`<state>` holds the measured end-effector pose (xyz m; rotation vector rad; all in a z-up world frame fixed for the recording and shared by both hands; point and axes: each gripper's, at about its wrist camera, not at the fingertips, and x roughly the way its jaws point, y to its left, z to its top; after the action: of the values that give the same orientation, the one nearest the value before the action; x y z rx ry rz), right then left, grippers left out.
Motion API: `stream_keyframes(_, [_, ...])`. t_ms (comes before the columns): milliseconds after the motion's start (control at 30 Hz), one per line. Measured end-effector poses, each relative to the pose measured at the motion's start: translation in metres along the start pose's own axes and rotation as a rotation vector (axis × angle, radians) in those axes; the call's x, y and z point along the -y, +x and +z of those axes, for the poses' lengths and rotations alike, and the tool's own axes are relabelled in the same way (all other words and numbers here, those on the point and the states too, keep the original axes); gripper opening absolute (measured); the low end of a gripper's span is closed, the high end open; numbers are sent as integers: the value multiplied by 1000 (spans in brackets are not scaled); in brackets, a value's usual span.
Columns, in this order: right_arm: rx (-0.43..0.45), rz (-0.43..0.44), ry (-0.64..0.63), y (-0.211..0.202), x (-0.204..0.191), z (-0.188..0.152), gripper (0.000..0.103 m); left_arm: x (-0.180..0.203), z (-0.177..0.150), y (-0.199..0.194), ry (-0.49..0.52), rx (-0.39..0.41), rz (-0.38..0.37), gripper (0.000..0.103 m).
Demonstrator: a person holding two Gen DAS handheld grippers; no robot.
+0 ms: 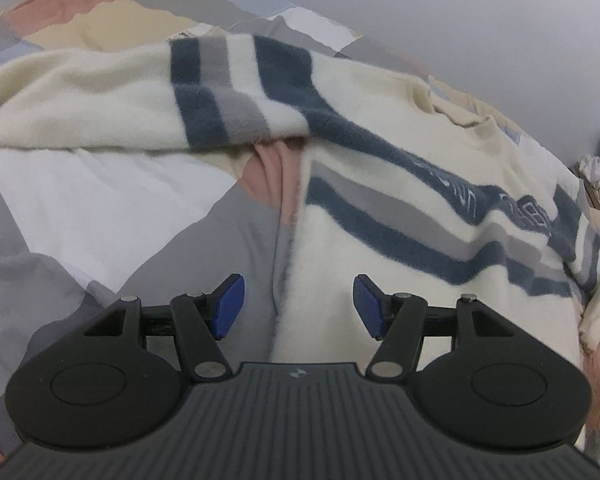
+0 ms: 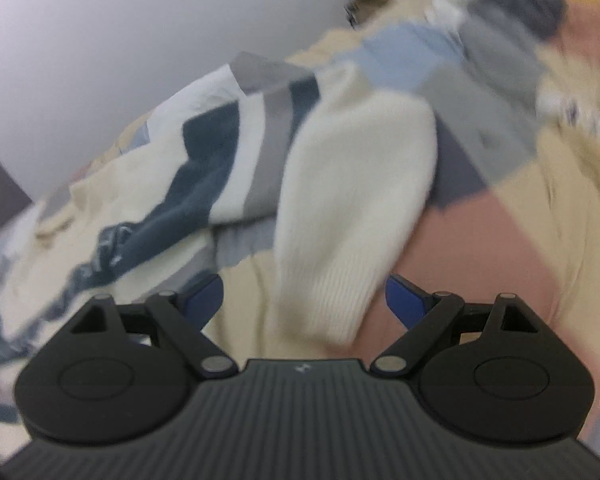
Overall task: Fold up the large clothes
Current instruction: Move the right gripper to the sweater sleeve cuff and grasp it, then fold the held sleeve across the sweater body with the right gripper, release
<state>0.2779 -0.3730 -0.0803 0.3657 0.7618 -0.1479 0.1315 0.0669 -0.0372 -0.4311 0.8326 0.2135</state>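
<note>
Nearest the lens, the left claw (image 1: 298, 306) hovers with its blue pads (image 1: 230, 306) spread apart, gripping nothing. Between them runs the side edge of the sweater (image 1: 380, 208), so the claw looks lined up to pinch that edge. The sweater is cream with dark blue and grey stripes, and it lies spread face up on the bed (image 1: 80, 208), over a patchwork cover of grey, white, pink and tan. Its collar (image 1: 452, 114) points toward the wall. One sleeve (image 1: 140, 104) stretches out sideways across the cover, well apart from the claw, probably laid flat so it can be folded inward.

In the right wrist view, which is blurred, the right claw (image 2: 304, 304) is also spread wide and empty. The other sleeve's ribbed cuff (image 2: 324, 292) sits in the gap between its fingers, but no pad appears to touch the cloth. That placement suggests a grasp on the cuff is being prepared, to bring the sleeve over the body. No fold seems made yet, and the task looks near its start.
</note>
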Motion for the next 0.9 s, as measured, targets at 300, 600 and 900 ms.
stream_keyframes(300, [-63, -105, -474, 55, -34, -16, 83, 8, -3, 2, 46, 6, 7, 66])
stream_keyframes(600, [-23, -225, -525, 47, -21, -9, 16, 13, 2, 7, 63, 26, 3, 66])
stream_keyframes(900, [212, -195, -444, -55, -21, 53, 13, 23, 2, 10, 119, 40, -59, 66])
